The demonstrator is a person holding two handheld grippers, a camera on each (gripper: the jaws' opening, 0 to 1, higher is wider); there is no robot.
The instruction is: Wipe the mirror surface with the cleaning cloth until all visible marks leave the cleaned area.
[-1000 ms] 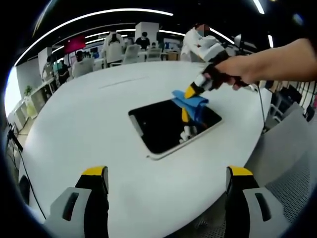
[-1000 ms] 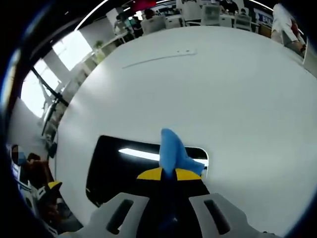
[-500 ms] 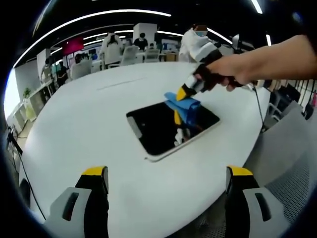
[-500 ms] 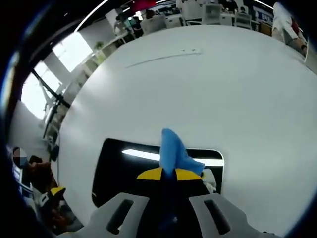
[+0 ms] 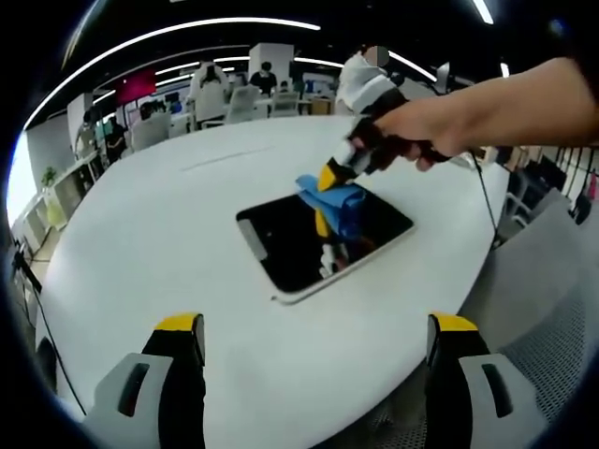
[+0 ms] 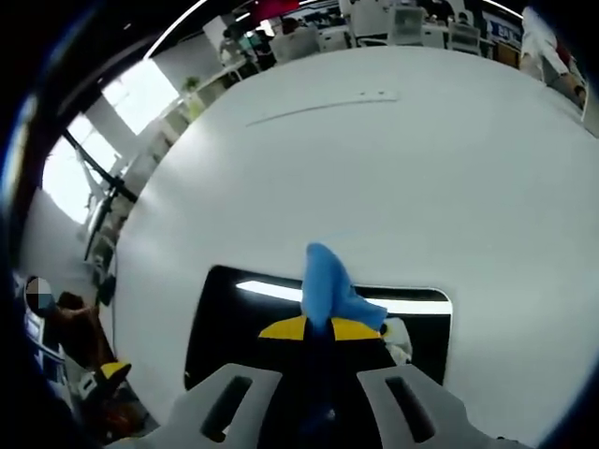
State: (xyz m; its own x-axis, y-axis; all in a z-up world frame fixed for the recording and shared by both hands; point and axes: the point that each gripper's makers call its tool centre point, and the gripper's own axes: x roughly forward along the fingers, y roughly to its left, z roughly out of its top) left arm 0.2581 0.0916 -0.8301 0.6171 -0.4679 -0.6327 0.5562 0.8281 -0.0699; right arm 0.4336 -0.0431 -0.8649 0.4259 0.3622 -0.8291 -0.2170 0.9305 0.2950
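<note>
Table [image 5: 140, 243]: white, round; the mirror lies near its edge by the person.
Mirror [image 5: 281, 243]: dark rectangle, flat.
Cloth [image 5: 339, 201]: blue, on the mirror's far half.
Right tongs [image 5: 328, 178]: pinching the cloth, nearer the mirror.
Left tongs [image 5: 314, 351]: spread, well apart from the mirror.

A plain blue cloth [image 5: 339, 198], a black-faced mirror [image 5: 309, 238] with a pale edge, a white table [image 5: 159, 234] and yellow-tipped grey jaws are seen.
</note>
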